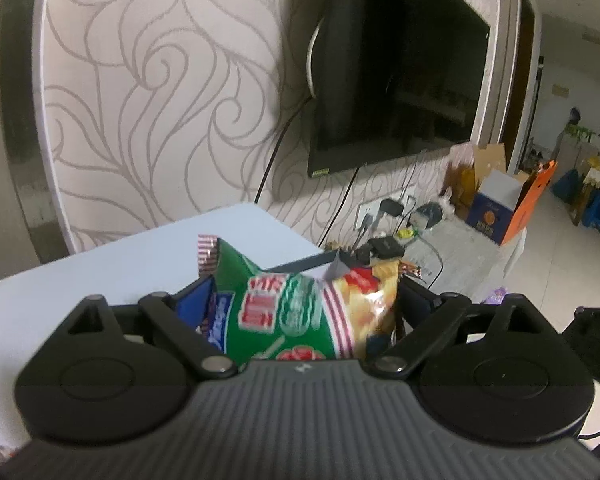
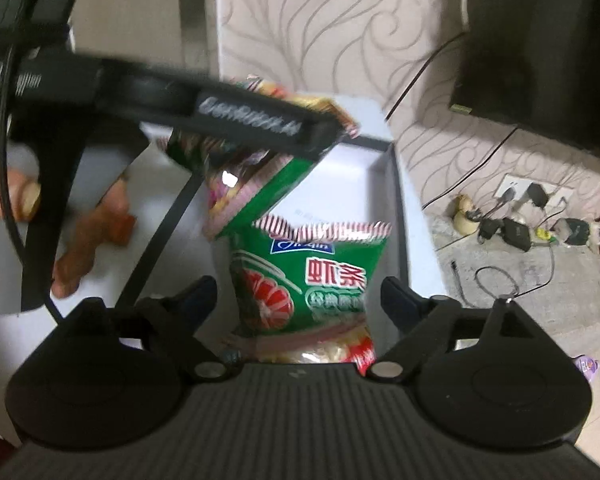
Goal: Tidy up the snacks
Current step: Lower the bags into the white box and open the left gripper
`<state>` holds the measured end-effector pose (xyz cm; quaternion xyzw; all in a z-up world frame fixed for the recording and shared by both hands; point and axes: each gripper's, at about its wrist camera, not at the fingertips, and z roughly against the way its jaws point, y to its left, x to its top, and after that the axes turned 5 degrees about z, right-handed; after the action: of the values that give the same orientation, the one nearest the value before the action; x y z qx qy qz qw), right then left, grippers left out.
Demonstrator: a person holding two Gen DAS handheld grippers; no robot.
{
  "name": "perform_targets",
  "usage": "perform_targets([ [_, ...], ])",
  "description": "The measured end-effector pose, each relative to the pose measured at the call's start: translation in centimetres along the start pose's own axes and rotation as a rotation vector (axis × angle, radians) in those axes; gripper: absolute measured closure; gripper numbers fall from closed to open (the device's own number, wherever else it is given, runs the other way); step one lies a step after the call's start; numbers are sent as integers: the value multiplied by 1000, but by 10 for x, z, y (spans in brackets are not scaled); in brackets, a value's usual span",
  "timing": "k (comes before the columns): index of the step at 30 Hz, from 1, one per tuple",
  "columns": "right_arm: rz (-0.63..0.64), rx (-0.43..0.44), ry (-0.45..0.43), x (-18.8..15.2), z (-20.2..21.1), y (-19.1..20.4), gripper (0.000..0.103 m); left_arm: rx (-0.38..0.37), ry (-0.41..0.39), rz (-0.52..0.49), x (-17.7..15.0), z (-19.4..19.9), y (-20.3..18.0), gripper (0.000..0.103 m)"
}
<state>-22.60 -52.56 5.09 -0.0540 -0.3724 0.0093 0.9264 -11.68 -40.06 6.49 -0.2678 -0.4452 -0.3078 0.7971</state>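
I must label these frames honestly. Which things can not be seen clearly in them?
- Left claw fingertips: left wrist view, covered by the green snack bag it holds.
- Second green bag: right wrist view, bottom hidden behind the right claw body.
- White box interior: mostly covered by both bags.
- Held bag's print: motion blurred.

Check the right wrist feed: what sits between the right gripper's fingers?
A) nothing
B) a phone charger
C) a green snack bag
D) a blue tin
C: a green snack bag stands between the open right gripper's fingers, which show gaps on both sides.
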Motion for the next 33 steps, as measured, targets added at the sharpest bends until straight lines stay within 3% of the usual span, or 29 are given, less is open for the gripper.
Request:
perform_targets([
  [9,-8,-73,-83,0,43,7,11,-56,-10,17,1,5,-3,4],
  [12,-38,-93,-129,-3,58,8,11,-130,-13,52,-2,9,0,4],
  [15,-70,-109,-167,1,65,6,11,-235,17,158,-2,11,10,4],
  [18,-89,-118,-191,7,61,2,11,-233,29,195,-1,17,12,4],
  [26,-94,-147,-148,24,22,-8,11,-219,31,164,-3,29,14,4],
  [33,-104,-113,-136,33,8,-10,11,-128,15,132,-11,44,20,4],
])
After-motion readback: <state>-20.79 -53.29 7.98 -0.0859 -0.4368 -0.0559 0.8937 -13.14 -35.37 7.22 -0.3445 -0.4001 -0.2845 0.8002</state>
